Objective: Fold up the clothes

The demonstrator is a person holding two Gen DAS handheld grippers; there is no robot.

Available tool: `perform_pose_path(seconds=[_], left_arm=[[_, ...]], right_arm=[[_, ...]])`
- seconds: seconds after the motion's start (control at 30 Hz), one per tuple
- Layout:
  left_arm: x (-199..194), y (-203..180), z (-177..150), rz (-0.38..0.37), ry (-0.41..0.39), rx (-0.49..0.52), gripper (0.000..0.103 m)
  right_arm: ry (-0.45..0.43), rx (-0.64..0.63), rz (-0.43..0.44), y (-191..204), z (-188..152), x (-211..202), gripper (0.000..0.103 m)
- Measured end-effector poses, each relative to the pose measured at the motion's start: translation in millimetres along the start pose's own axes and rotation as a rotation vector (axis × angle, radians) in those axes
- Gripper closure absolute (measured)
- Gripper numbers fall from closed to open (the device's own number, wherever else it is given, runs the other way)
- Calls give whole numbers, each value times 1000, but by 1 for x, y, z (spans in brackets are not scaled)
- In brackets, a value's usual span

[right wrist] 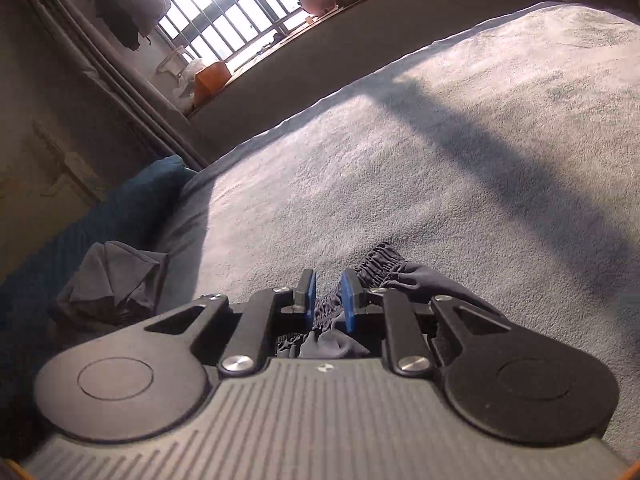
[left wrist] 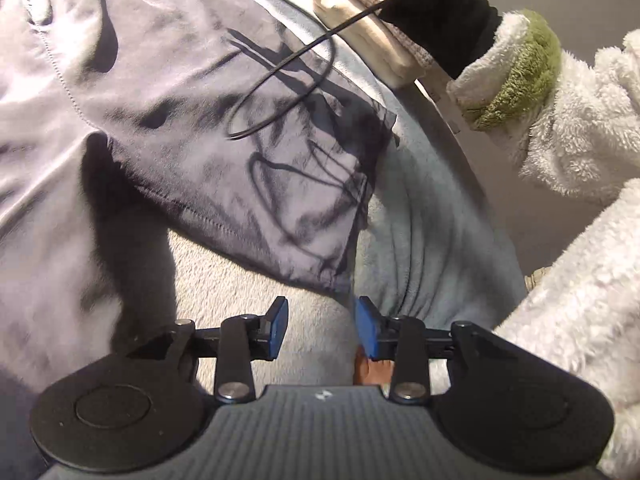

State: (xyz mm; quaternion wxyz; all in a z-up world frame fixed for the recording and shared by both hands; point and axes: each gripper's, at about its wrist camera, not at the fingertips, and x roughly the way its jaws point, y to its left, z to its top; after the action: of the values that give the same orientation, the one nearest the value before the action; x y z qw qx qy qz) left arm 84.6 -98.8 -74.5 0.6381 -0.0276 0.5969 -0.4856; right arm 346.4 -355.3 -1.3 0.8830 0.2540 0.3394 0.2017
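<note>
Crumpled grey garment (left wrist: 180,92), elastic waistband (right wrist: 376,266) clamped in right gripper (right wrist: 327,286); left gripper (left wrist: 322,312) parted

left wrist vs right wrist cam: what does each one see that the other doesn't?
Only left wrist: the left gripper, jaws apart with nothing between them, the spread grey garment, a black cable looped over it, folded clothes beyond, and a white fleece sleeve.

Only right wrist: the right gripper closed on a gathered elastic waistband, a crumpled dark garment, and the barred window.

Both: the fuzzy grey blanket underneath.
</note>
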Motion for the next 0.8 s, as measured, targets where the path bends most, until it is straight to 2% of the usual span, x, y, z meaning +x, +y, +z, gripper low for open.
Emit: perform_pose_path(seconds=[0.1,0.2,0.3,0.4,0.47,0.53,0.67,0.73,0.8], left_arm=[[-24,-8,-12,81,70,11,64],[-36,-13,-25,154,60,51,63],[-34,-15,-35,209,-53,108,62],[-31,-15,-43,263,-192,128,62],[-32,-14,-46,298,-221,65,62],[-38,-14,-50,305,-217,18,62],[-51,-18,-63,406,-257,23,58],[-57,-14,-71,442,-304,-6,54],[-64,-9,-81,451,-341,-56,54]], right_arm=[[-37,30,60,9,-7,-39,89],[-23,11,79,23,-29,-64,88],[35,-49,48,40,-63,-78,88],[127,-180,-8,65,-98,-95,88],[222,-256,-34,83,-116,-98,88],[329,-299,-35,102,-132,-91,88],[491,-431,-2,149,-161,-71,88],[503,-507,24,172,-173,-60,88],[467,-573,49,190,-182,-48,88]])
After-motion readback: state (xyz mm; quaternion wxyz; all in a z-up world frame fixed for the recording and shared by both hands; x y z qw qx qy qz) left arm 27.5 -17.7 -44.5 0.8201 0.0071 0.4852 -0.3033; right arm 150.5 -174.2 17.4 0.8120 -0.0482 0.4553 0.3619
